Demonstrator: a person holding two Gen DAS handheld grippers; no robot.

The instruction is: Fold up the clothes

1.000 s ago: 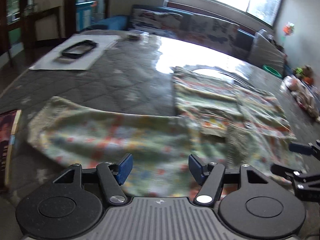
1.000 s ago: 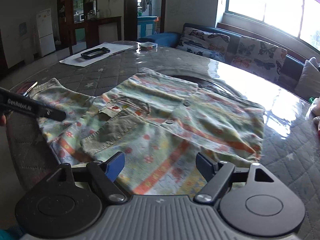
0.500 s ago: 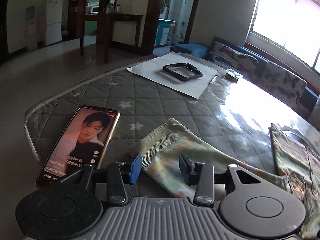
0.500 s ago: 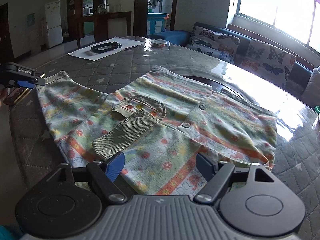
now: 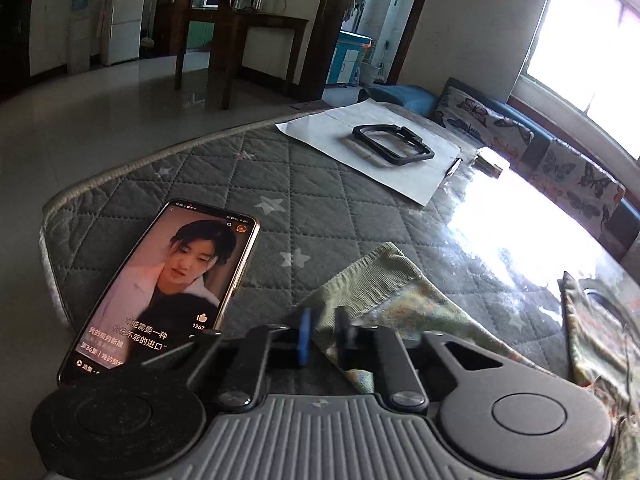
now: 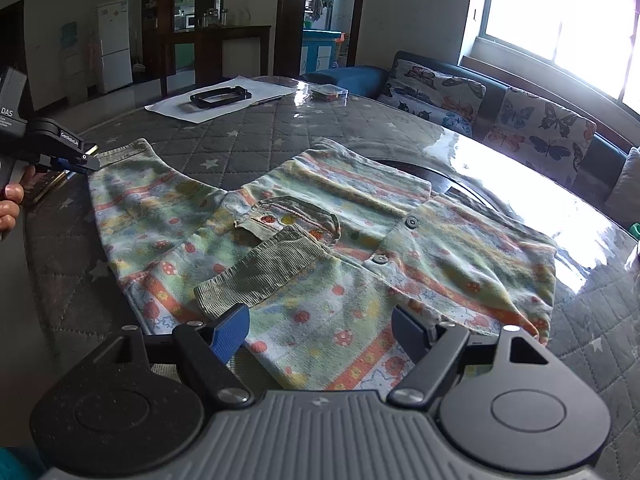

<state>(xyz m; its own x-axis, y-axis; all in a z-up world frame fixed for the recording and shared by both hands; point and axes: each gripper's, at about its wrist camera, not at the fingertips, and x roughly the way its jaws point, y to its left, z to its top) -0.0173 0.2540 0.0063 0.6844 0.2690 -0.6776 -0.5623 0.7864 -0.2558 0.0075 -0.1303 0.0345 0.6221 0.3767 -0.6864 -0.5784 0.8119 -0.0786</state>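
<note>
The left hand-held gripper [image 5: 322, 334] is clenched on the cuff of the shirt's sleeve [image 5: 372, 280], beside a phone [image 5: 168, 280]. The right hand-held gripper [image 6: 320, 330] is released, low over the shirt [image 6: 328, 240], which lies spread on the counter [image 6: 240, 148].

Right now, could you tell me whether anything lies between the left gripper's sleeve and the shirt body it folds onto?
Nothing visible does: the left gripper pinches the sleeve cuff, and only the shirt lies inward.

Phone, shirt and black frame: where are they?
phone [image 5: 172, 280]: left wrist view, middle of its lit screen.
shirt [image 6: 340, 280]: right wrist view, patterned front below the collar.
black frame [image 5: 394, 146]: left wrist view, its near rim.
</note>
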